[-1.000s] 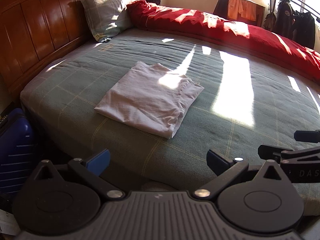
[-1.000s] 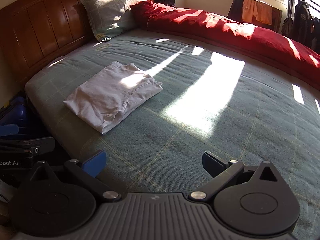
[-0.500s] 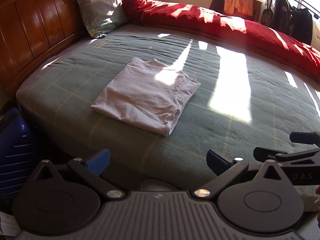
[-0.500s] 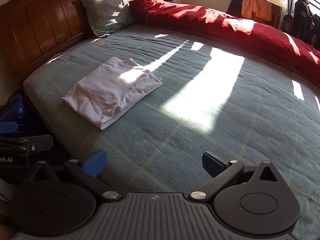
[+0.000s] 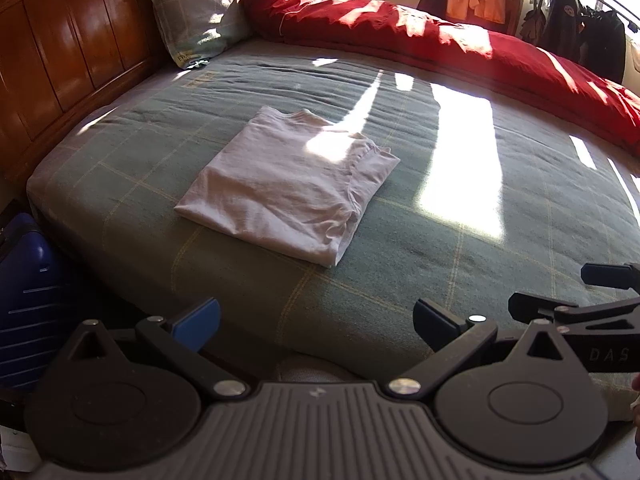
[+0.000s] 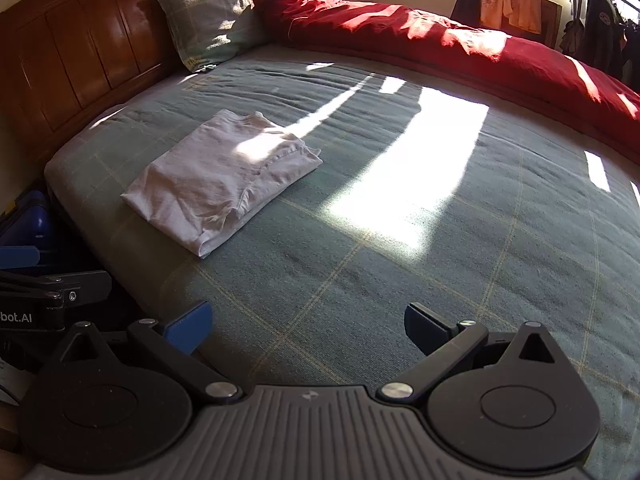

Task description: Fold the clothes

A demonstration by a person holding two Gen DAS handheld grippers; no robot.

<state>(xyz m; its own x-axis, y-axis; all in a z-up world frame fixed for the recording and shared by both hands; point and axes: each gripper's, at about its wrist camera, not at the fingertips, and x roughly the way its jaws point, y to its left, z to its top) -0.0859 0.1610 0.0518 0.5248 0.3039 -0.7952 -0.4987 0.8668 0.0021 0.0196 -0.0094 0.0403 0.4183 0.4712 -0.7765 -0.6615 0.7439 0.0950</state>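
While the folded white T-shirt [image 5: 290,188] lay flat on the green plaid blanket [image 5: 460,240] near the wooden headboard [image 5: 68,48], the left gripper [image 5: 316,316] and right gripper [image 6: 306,320] hung at the bed's near edge, jaws spread wide and holding nothing, well apart from the shirt

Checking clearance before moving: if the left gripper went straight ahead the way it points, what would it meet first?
Probably the green blanket at the bed's near edge; beyond it, the folded white shirt. The left gripper is open, holding nothing. Depth is unclear.
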